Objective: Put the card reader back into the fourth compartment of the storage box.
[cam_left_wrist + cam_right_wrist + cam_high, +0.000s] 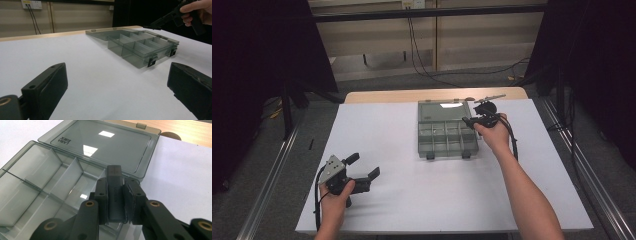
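While your right claw (115,202) is squeezing the little black block (114,192) by its flat sides over the clear box (42,177), it is looking light, hard and slippery; your left claw (117,92) is resting wide apart.

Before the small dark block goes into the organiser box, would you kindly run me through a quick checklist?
1. Dark block clamped between the right claw pads: ok.
2. Organiser box lid lying open flat: ok.
3. Compartments near the block free of other items: ok.
4. Right claw above the box's right end: ok.
5. Left claw open, resting away from the box: ok.
6. Which compartment the block sits over: cannot tell.
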`<control>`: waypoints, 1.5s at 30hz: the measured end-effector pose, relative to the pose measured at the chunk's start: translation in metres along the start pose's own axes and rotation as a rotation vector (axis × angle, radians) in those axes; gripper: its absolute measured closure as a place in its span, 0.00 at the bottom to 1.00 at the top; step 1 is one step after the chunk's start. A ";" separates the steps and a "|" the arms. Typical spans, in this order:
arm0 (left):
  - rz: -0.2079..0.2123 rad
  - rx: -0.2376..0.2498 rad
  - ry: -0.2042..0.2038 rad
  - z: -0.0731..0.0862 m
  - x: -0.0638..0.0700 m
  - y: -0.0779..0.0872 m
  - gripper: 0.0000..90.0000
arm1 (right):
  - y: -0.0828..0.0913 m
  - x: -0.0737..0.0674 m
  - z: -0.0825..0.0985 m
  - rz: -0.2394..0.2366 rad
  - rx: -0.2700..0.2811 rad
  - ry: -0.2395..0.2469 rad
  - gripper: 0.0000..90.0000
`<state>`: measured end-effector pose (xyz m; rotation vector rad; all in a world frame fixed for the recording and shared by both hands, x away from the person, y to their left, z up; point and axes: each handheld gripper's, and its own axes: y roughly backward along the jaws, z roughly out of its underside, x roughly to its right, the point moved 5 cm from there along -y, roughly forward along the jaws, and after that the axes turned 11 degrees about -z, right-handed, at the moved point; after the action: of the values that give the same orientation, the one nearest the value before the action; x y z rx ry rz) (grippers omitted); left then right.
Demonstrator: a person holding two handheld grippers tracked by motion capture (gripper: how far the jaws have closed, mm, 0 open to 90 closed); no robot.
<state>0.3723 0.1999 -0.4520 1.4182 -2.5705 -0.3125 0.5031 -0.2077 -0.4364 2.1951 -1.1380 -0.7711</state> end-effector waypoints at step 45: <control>0.000 0.000 0.002 0.000 0.000 0.000 0.04 | -0.005 -0.002 0.005 0.019 -0.010 0.030 0.62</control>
<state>0.3727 0.1998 -0.4520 1.4183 -2.5684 -0.3107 0.5017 -0.2041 -0.4429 2.1773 -1.1369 -0.7323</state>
